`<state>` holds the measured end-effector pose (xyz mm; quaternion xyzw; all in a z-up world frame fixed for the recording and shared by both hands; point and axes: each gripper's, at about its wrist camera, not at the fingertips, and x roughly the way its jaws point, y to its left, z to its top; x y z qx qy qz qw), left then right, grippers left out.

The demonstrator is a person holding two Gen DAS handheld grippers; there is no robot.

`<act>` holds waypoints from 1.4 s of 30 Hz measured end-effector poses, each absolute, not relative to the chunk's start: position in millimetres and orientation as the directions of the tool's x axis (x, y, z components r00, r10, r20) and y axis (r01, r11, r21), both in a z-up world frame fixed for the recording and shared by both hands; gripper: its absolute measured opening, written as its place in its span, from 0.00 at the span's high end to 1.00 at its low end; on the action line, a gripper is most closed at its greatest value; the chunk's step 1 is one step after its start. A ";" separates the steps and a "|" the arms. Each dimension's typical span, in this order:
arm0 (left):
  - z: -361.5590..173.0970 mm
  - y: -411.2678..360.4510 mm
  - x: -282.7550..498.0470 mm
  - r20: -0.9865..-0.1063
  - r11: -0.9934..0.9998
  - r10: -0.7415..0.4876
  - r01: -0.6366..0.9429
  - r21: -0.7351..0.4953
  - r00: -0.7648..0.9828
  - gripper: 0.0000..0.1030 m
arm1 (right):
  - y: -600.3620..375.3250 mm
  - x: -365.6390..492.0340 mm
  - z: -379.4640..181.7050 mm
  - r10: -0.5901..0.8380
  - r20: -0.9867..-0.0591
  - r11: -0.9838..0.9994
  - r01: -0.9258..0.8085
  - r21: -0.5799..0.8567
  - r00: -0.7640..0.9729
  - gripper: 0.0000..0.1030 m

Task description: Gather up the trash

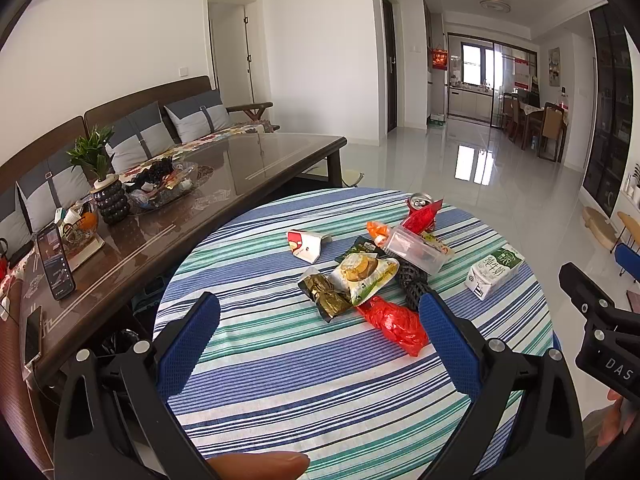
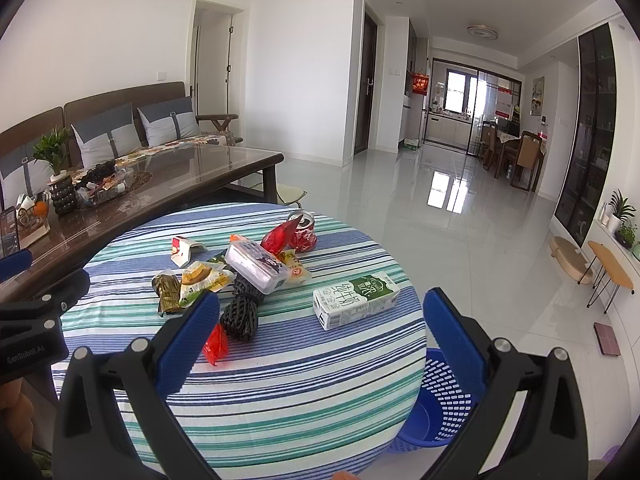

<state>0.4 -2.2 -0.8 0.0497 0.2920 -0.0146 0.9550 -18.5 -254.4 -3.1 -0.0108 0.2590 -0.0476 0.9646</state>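
Above the striped worktop: both claws are hovering, neither touching anything.
Left claw: blue pads are standing spread wide and empty, framing the litter so a piece can be chosen.
Right claw: also gaping and empty, aiming past the milk carton.
Trash pile: red wrapper, black foam net, snack wrappers, clear plastic box and crushed can are lying heaped together mid-worktop, none collected yet.
Carton: lying on its side, apart from the heap.
Blue basket: sitting on the floor just beside the worktop edge, likely placed for dropping trash in.
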 end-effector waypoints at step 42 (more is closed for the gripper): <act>-3.9 -4.6 -0.9 -0.557 0.995 -0.001 0.057 0.083 0.831 0.04 | -254.8 -21.2 -0.5 -0.099 -0.498 0.995 0.086 -0.049 0.862 0.05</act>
